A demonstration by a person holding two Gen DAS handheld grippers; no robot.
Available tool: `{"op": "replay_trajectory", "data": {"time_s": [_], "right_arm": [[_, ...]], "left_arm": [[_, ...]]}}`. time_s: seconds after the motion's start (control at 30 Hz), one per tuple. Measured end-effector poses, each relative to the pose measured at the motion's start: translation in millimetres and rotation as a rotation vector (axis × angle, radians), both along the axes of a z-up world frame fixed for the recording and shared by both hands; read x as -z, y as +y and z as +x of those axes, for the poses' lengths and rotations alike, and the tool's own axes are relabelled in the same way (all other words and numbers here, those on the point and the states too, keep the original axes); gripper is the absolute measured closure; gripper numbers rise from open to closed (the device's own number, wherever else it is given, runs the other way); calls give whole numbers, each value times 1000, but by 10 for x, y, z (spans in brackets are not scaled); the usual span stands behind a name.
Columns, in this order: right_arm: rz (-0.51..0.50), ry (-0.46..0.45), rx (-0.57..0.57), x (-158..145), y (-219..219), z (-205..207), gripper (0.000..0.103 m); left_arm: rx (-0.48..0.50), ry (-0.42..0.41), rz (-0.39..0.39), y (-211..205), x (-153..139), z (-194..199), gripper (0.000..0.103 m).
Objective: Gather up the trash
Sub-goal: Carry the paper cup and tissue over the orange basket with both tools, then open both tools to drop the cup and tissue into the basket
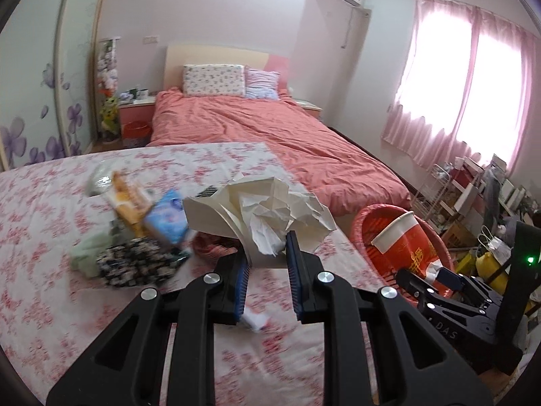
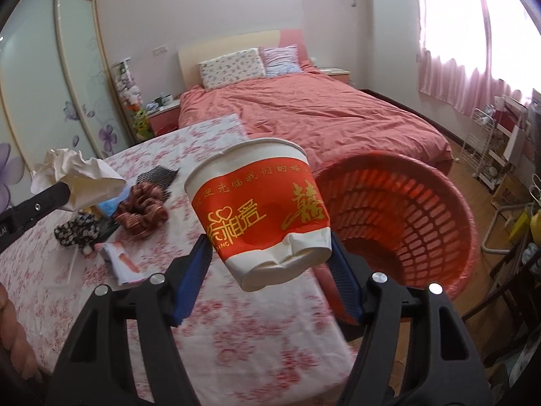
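Note:
My left gripper [image 1: 267, 253] is shut on a crumpled wad of cream paper [image 1: 263, 209], held up above the flowered table; that wad [image 2: 77, 172] and the left gripper [image 2: 64, 191] show at the left of the right wrist view. My right gripper [image 2: 270, 253] is shut on a dented red and white paper cup [image 2: 260, 213], lifted off the table beside the red plastic basket [image 2: 405, 223]. In the left wrist view the cup [image 1: 402, 237] hangs in front of the basket [image 1: 436, 237], with the right gripper [image 1: 429, 277] below it.
A blue packet [image 1: 167, 218], a yellow wrapper [image 1: 130, 199], a dark floral cloth [image 1: 135, 264], a red scrunchie [image 2: 140, 213] and flat white packaging [image 2: 120, 260] lie on the flowered tablecloth [image 2: 236, 321]. A pink bed [image 1: 270, 128] stands behind; shelves and clutter [image 1: 473, 196] fill the right.

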State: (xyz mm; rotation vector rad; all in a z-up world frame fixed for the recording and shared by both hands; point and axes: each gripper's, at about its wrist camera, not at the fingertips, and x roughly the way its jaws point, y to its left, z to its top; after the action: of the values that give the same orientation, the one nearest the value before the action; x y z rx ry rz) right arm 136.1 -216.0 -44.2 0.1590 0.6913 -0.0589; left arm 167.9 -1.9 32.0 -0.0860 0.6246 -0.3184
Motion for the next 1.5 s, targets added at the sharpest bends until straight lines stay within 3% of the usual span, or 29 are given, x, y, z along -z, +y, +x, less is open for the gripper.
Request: {"op": "replay_trajectory", "data": {"time_s": [0.53, 0.93, 1.33, 1.4, 1.5], "right_arm": [[10, -72, 175, -148, -816, -83, 36], [54, -85, 265, 11, -1383, -58, 36], [98, -90, 301, 116, -1657, 49, 36], [114, -88, 301, 130, -1690, 83, 35], [142, -82, 300, 169, -1751, 139, 34]], "left_arm": [[202, 14, -4, -898, 125, 154, 82], [306, 49, -7, -1495, 272, 276, 82], [378, 75, 8, -1845, 392, 336, 82], [382, 77, 13, -1889, 407, 339, 79], [373, 82, 20, -1907, 445, 358, 62]]}}
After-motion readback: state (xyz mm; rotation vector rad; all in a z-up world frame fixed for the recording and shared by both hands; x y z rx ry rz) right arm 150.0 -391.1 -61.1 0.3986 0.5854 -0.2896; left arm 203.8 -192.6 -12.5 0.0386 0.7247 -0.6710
